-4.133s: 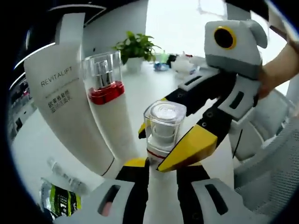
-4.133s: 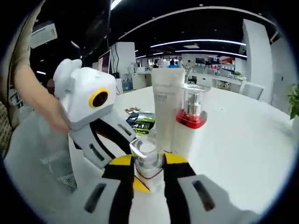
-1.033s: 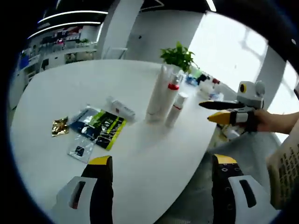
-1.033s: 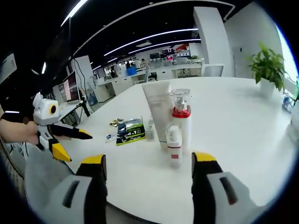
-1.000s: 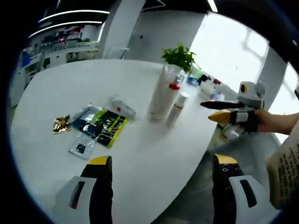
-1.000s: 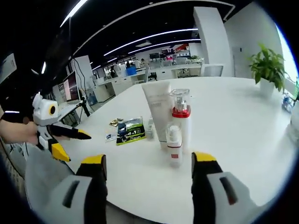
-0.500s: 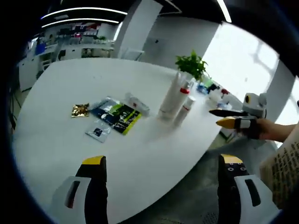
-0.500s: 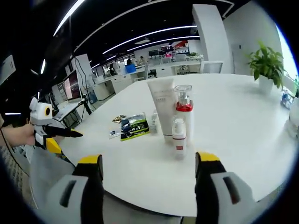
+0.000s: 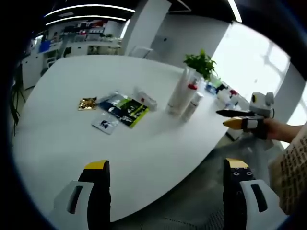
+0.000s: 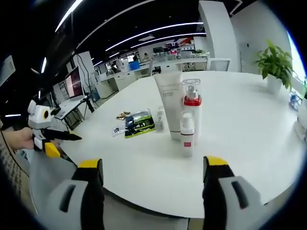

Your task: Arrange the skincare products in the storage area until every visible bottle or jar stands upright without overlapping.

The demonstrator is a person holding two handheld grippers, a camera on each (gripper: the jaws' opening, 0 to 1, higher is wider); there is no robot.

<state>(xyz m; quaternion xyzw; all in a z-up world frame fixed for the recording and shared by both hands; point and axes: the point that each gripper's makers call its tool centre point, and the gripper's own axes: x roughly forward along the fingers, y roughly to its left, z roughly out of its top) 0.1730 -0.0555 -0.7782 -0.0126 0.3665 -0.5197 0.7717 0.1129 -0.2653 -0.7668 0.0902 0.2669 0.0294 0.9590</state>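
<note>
Looking along the left gripper [image 9: 165, 167], jaws wide and empty, three skincare bottles [image 9: 184, 98] stand upright together on the white table [image 9: 57, 129] beside flat sachets [image 9: 120, 109]. Right gripper view: right gripper [image 10: 152, 165] wide, empty; tall tube [image 10: 171, 103], red-collared pump bottle [image 10: 193, 115] and small bottle [image 10: 186, 134] upright, clustered mid-table.

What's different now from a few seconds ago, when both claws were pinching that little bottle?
Both grippers let go of the small bottle and backed off the table: the left gripper and right gripper now hang open past its edge. The small bottle stands upright beside the pump bottle and the white tube. The sachets lie unchanged.
</note>
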